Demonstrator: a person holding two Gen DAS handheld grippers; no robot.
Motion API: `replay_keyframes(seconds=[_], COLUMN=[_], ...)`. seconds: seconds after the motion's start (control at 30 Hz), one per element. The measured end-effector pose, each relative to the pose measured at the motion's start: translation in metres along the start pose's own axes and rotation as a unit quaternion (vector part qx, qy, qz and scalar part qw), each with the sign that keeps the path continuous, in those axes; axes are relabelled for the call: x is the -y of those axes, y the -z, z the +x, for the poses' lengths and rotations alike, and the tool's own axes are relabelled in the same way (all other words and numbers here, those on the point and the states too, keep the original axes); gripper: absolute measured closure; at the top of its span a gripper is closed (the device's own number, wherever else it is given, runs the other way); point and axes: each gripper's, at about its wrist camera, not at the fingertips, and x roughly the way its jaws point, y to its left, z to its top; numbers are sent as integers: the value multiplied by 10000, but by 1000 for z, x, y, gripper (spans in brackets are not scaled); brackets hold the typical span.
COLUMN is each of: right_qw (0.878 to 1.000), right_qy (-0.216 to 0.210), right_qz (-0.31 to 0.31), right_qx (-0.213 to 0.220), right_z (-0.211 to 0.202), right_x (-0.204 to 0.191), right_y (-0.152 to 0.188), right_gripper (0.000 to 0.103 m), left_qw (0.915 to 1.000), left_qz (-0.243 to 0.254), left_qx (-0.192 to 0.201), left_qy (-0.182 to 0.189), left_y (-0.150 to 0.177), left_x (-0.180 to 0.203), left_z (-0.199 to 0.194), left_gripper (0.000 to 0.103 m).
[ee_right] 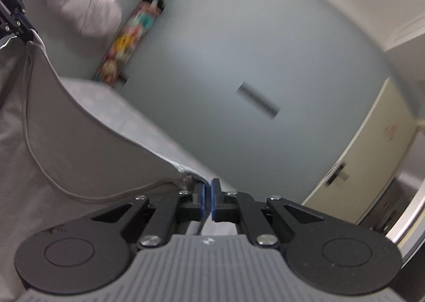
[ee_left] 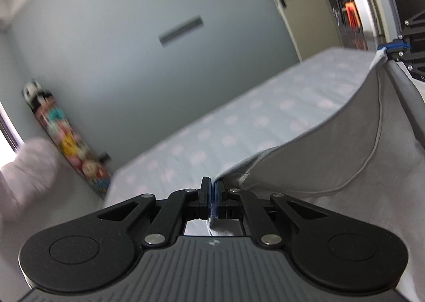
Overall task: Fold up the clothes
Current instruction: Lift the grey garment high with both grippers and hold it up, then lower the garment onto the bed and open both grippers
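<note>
I have the grey shirt (ee_left: 332, 148) lifted off the bed (ee_left: 239, 121), stretched between both sets of jaws, each clamped on a shoulder corner. Next, I judge, it needs lowering flat before folding.

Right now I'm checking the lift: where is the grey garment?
The grey garment hangs stretched above the dotted bedsheet, its neckline edge pinched between the left hand-held gripper and the right hand-held gripper.
</note>
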Motion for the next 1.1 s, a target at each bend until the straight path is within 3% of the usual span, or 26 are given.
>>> replay_keyframes(seconds=[0.23,0.4,0.57,0.63,0.77,0.87,1.1], right_qw=[9961,9894,9821,9804,9780,9745,9696], right_qy=[-373,-634,-855,-904,-876,-914,-1002], right_qz=[94,224,478,554,704,927,1225], right_qx=[-800,-1285,-1607,-1662,-1755,-1829,-1867], right_z=[116,179,215,220,222,216,163], right_x=[-30,-46,-60,-62,-59,-51,-33], right_y=[52,81,93,96,93,91,94], right_gripper=[99,99,95,83,65,60,57], left_qw=[9963,9918,9862,9852,9830,9812,9765], left_qz=[-237,-443,-732,-805,-952,-1062,-1317], left_qx=[-756,-1082,-1335,-1367,-1431,-1478,-1587], left_qy=[318,510,656,653,647,642,630], left_y=[41,58,68,72,78,83,95], left_x=[15,23,29,29,28,27,25], left_z=[118,161,194,186,168,155,125], left_gripper=[102,101,90,89,76,60,60])
